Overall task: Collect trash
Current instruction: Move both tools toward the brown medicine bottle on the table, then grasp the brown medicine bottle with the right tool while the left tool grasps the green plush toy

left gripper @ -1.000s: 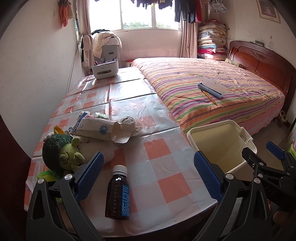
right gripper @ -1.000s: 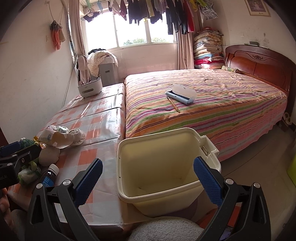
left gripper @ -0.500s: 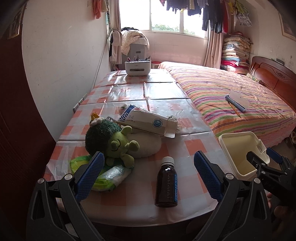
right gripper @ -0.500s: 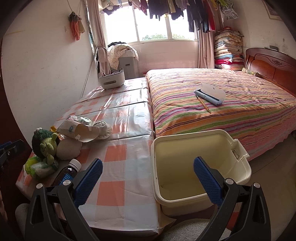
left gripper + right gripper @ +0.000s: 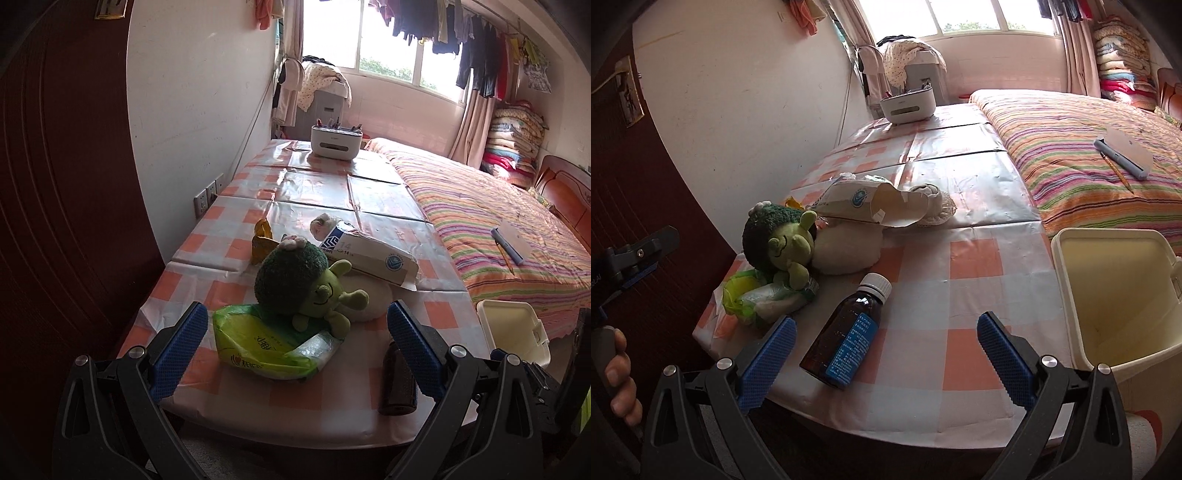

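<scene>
A brown medicine bottle [image 5: 846, 334] with a blue label and white cap lies on the checked table [image 5: 960, 258]; it also shows in the left wrist view [image 5: 397, 380]. A green wet-wipes pack [image 5: 269, 347] lies under a broccoli plush toy [image 5: 303, 284]. A torn paper box [image 5: 369, 254] and a yellow wrapper [image 5: 261, 242] lie behind them. A cream bin [image 5: 1115, 295] stands at the table's right edge. My left gripper [image 5: 297, 350] is open in front of the wipes pack. My right gripper [image 5: 886, 358] is open around the bottle's near end.
A white organiser box [image 5: 334, 142] stands at the table's far end. A striped bed [image 5: 498, 214] with a pencil and a notebook lies to the right. A wall [image 5: 184, 110] and a dark door [image 5: 55, 184] are on the left.
Both grippers have swung left. The left one now faces the wipes pack and plush toy. The right one now faces the bottle, with the bin at its right.
</scene>
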`<action>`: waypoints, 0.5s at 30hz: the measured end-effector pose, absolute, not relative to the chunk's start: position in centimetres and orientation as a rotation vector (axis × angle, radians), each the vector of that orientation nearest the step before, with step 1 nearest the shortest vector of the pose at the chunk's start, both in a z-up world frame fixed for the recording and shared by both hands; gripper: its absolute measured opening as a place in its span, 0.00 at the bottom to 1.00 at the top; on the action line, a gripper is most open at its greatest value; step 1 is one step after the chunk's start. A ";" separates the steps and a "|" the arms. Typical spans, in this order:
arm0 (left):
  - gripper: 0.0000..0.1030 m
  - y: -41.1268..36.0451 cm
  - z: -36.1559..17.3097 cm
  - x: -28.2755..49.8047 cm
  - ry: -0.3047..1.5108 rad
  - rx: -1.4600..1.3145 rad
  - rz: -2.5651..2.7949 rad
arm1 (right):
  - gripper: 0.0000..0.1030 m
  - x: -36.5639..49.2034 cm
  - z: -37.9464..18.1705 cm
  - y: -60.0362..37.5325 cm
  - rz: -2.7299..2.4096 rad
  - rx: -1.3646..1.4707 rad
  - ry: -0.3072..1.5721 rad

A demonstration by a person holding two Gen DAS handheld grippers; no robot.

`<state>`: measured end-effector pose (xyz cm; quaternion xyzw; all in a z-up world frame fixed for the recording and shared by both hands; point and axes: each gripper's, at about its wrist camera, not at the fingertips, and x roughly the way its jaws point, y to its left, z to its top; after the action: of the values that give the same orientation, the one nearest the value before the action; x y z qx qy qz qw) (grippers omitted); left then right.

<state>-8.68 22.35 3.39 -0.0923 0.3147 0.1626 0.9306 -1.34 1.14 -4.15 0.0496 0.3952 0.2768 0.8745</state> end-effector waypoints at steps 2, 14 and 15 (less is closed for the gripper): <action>0.93 23.2 3.5 -8.7 0.643 -0.210 0.349 | 0.93 -1.3 -4.8 2.5 0.603 0.084 0.869; 0.93 24.8 3.1 -7.6 0.666 -0.223 0.372 | 0.85 1.0 -8.5 6.7 0.582 -0.003 1.009; 0.93 24.8 3.0 -7.3 0.669 -0.221 0.371 | 0.79 1.0 -8.7 7.0 0.582 -0.012 1.019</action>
<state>-7.28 24.77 2.99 -0.1078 0.3257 0.1805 0.9218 1.04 6.97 -8.74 -0.0054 0.4806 0.2748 0.8328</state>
